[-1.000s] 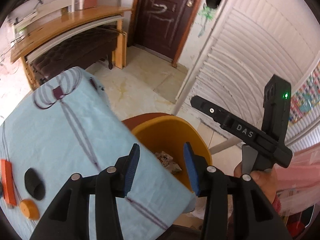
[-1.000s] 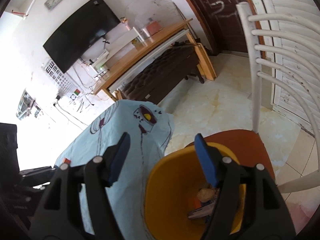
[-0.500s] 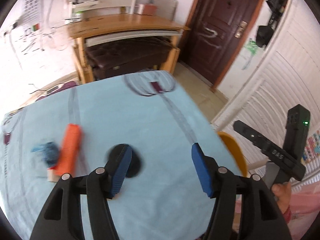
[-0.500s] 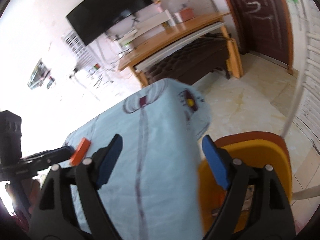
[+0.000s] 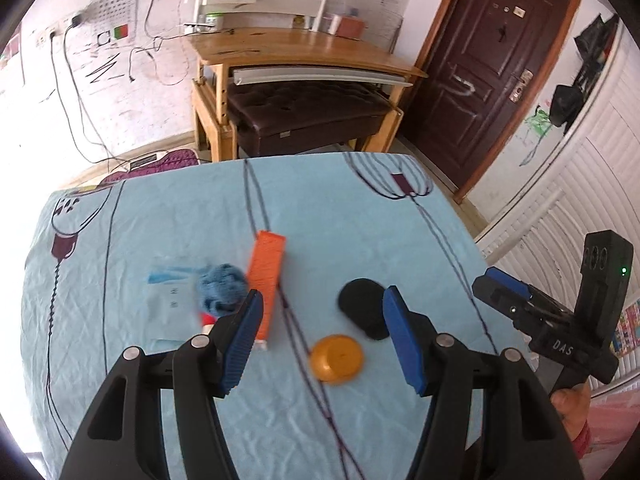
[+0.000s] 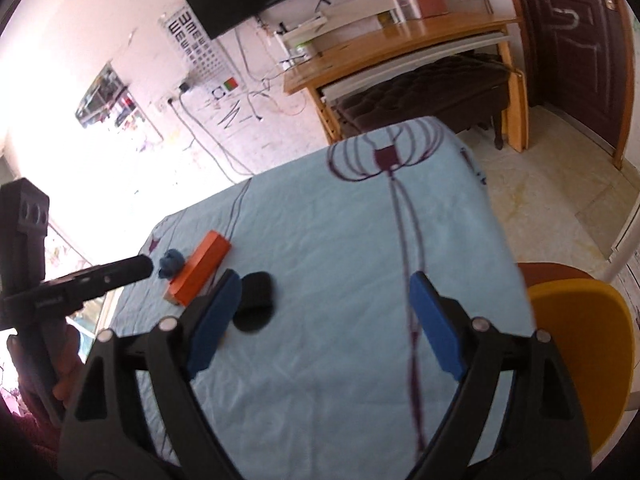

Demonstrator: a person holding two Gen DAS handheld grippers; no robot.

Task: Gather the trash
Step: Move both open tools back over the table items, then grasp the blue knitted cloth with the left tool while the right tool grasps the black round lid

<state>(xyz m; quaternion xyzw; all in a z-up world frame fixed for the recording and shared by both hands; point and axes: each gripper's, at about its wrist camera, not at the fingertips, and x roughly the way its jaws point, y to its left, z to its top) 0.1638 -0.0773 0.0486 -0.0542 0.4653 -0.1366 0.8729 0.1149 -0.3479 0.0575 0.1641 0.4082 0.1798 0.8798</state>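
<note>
1. The left tool point(image 5: 323, 338) is held above the near part of a desk point(image 5: 360, 216) covered in a light blue cloth, angled down toward it. Its blue pads point(image 5: 244, 336) stand wide apart with nothing between them.
2. Trash lies on the cloth just ahead of the left tool: an orange round lid point(image 5: 337, 359) between the pads, a black round piece point(image 5: 366, 312) just beyond the lid toward the right pad, and a long orange box point(image 5: 267, 280) ahead of the left pad.
3. Left of the box sit a crumpled blue wad point(image 5: 222, 288) and a pale blue packet point(image 5: 170, 304), touching each other.
4. The right tool point(image 6: 324, 322) is held over the desk's right side, also tilted downward. Its pads gape wide and grip nothing.
5. From the right tool, the black round piece lies just beyond its left pad, with the orange box and blue wad farther left.
6. A yellow bin point(image 6: 580, 360) stands off the desk edge, to the right of the right tool, on a brown chair seat point(image 6: 560, 270).
7. Each tool shows at the edge of the other's view, gripped by a hand.
</note>
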